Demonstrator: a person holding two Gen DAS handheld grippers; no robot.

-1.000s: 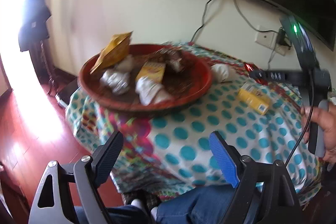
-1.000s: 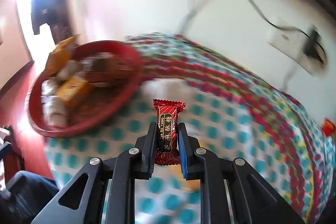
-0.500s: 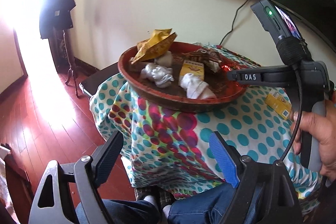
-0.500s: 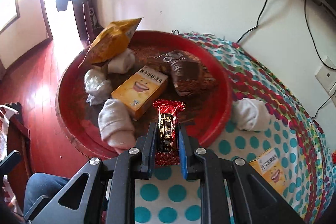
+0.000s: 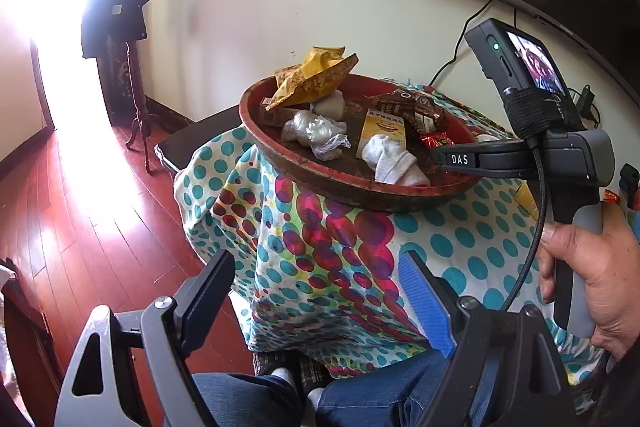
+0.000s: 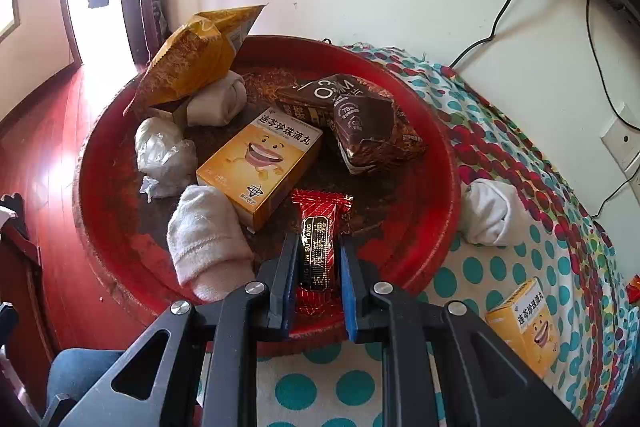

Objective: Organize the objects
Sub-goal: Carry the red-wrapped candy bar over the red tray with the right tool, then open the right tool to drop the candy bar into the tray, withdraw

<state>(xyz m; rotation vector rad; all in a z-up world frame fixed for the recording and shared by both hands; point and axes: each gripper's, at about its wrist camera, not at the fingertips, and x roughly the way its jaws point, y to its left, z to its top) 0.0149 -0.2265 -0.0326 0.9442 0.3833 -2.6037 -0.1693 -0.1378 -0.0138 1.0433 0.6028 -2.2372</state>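
A round red tray (image 6: 424,227) sits on a polka-dot cloth table (image 6: 500,287). It holds a yellow box (image 6: 260,163), a yellow bag (image 6: 196,55), brown snack packs (image 6: 360,123), white socks (image 6: 204,235) and a plastic wad (image 6: 160,155). My right gripper (image 6: 316,251) is over the tray's near side, shut on a red candy (image 6: 318,247). In the left wrist view the tray (image 5: 340,179) is ahead and the red candy (image 5: 438,139) shows at the right gripper's tip. My left gripper (image 5: 316,275) is open and empty, low in front of the table.
A rolled white sock (image 6: 492,211) and a second yellow box (image 6: 528,323) lie on the cloth right of the tray. A wall with cables and a socket (image 6: 624,143) is behind. A red wood floor (image 5: 80,219) and a coat stand (image 5: 132,67) are on the left.
My right gripper carried the red candy from over the cloth to over the tray and came lower. The left wrist view swung left, with the tray now further right.
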